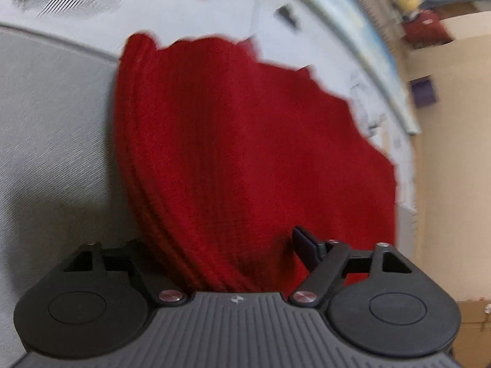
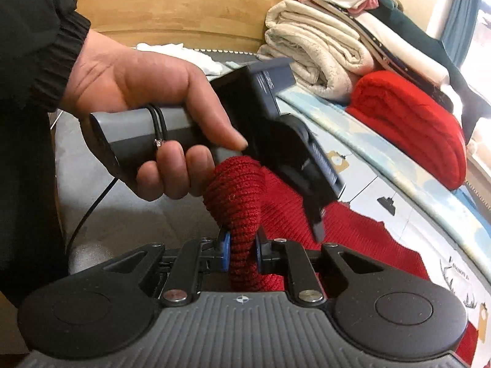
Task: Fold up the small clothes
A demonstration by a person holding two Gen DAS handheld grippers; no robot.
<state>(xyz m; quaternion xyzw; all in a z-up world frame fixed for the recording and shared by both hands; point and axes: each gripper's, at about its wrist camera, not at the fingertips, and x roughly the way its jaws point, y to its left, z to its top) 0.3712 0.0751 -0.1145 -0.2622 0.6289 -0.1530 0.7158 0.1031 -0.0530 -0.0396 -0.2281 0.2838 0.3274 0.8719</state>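
Observation:
A red knit garment lies spread over a grey mat and a white patterned sheet. My right gripper is shut on a bunched fold of the garment, which rises between its blue pads. A hand in a black sleeve holds my left gripper tilted down over the garment. Its jaws stand wide apart with red cloth between them. One dark finger shows against the cloth, and the knit edge hides the other. That finger hovers just above the flat part.
Folded cream blankets and a folded red blanket are stacked at the back right of the bed. A wooden headboard runs behind. A black cable hangs from the left gripper's handle over the grey mat.

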